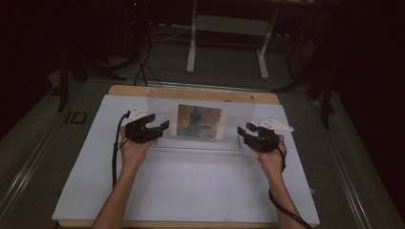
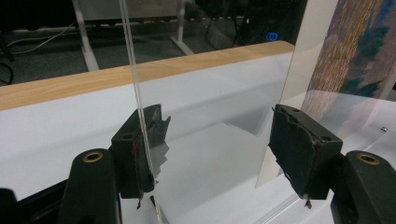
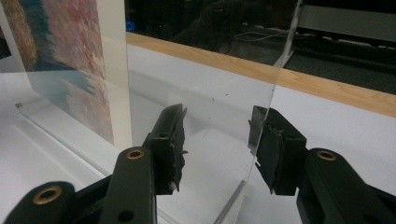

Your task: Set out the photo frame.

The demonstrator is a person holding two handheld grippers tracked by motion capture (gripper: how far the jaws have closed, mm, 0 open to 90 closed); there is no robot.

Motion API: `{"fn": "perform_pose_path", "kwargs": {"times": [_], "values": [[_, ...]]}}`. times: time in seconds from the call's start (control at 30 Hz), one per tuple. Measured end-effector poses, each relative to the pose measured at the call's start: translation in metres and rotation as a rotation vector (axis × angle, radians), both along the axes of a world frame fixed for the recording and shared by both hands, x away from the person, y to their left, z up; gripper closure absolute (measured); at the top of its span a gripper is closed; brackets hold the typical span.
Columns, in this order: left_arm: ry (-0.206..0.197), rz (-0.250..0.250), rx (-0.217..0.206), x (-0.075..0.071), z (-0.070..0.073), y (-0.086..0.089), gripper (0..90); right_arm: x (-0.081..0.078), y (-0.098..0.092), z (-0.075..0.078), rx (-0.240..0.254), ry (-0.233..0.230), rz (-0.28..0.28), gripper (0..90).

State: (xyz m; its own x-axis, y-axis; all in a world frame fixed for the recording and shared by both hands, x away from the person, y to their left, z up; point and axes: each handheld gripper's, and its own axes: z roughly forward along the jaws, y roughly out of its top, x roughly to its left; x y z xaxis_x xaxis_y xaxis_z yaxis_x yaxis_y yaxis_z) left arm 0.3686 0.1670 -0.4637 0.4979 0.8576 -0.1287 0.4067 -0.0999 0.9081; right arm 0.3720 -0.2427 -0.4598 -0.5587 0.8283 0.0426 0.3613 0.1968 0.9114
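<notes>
A clear upright panel point(image 1: 200, 125) with a picture point(image 1: 199, 121) at its centre stands across the middle of the frame, blocking passage toward the upper frame. The desk point(image 1: 191, 186) in the lower half lies open. Both tongs straddle the panel's side edges.

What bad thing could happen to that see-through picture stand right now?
The clear stand stands upright with open tongs at both ends. The left tongs have one jaw right at the thin edge, so a squeeze might slip off or scratch it. The right tongs straddle the other edge; if one hand pulls sooner, the stand could twist or tip. The picture inside might then slide out of place.
</notes>
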Motion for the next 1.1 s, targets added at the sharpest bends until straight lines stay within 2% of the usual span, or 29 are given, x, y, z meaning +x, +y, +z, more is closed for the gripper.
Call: {"fn": "perform_pose_path", "kwargs": {"times": [0.17, 0.27, 0.6, 0.73, 1.1], "values": [[0.017, 0.0, -0.023, -0.008, -0.005, -0.001, 34.6, -0.007, -0.002, 0.001, 0.005, -0.009, 0.001, 55.0], [0.014, 0.003, -0.028, -0.012, -0.008, -0.001, 34.6, -0.01, -0.003, 0.0, 0.011, -0.015, 0.001, 55.1], [0.006, -0.002, -0.004, -0.019, -0.009, -0.002, 34.6, -0.017, -0.004, -0.005, 0.005, -0.001, 0.01, 55.4], [0.008, -0.003, 0.016, -0.022, -0.007, -0.002, 35.2, -0.017, -0.004, -0.011, 0.006, 0.019, 0.018, 55.4], [0.005, -0.01, 0.001, -0.027, -0.009, 0.0, 37.3, -0.017, -0.007, -0.013, 0.008, 0.015, 0.033, 55.4]]}}
